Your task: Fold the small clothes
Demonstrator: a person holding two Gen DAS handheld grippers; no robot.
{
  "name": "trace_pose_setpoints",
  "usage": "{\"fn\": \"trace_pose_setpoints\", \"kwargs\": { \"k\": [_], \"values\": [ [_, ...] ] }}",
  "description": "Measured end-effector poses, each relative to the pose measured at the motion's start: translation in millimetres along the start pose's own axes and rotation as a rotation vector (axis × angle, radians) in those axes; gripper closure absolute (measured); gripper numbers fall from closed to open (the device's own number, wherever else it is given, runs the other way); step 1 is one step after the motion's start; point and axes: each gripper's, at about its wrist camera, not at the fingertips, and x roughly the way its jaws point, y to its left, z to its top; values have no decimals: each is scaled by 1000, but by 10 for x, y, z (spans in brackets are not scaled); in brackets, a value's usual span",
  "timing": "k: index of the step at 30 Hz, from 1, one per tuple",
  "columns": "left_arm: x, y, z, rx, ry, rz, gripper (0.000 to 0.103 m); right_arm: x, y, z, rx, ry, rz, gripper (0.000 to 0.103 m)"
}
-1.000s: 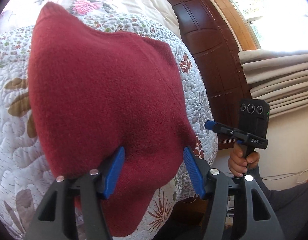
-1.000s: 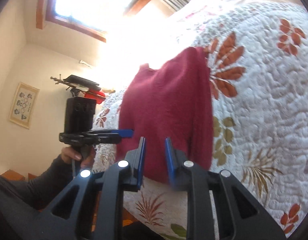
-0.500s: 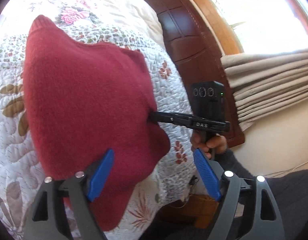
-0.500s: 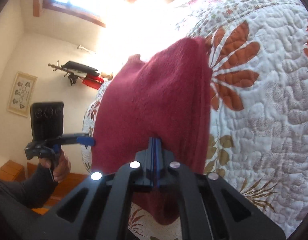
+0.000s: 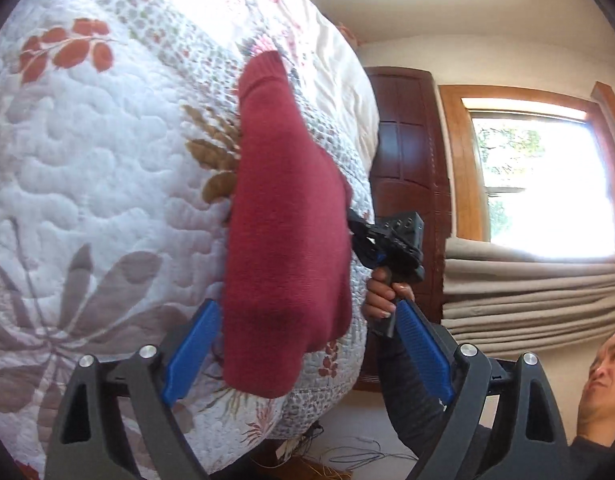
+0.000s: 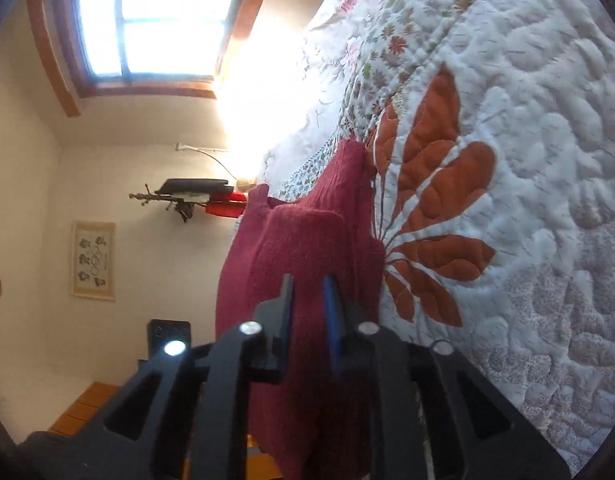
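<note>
Left wrist view: the red sweater [image 5: 287, 240] lies on the quilted bed [image 5: 107, 184], near its edge, one sleeve cuff stretched away over the quilt.
Left tool [image 5: 307, 348]: blue pads spread wide either side of the sweater's near end, gripping nothing.
Right tool [image 5: 363, 236]: at the sweater's edge, beside the bed's edge, a hand [image 5: 383, 292] on its handle.
Right wrist view: the right tool [image 6: 309, 308] is narrowed onto a raised fold of the sweater [image 6: 307, 248], cloth pinched between its pads.
Bed [image 6: 527, 160]: orange leaf print just beside the sweater.
</note>
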Motion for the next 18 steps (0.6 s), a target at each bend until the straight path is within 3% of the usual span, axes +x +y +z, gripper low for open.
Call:
{"fn": "trace_pose_setpoints", "kwargs": {
  "k": [1, 2, 5, 11, 18],
  "values": [
    [13, 27, 3, -13, 3, 7, 12, -48, -61, -13, 24, 0, -7, 15],
    [11, 64, 19, -21, 7, 9, 12, -60, -109, -27, 29, 6, -6, 10],
    [116, 58, 31, -28, 15, -13, 12, 46, -256, -69, 62, 82, 36, 10],
    [315, 158, 73, -63, 35, -31, 12, 400, -183, -49, 42, 187, 118, 10],
    [527, 205, 83, -59, 80, -31, 11, 474, -333, 99, 68, 205, 116, 10]
  ]
}}
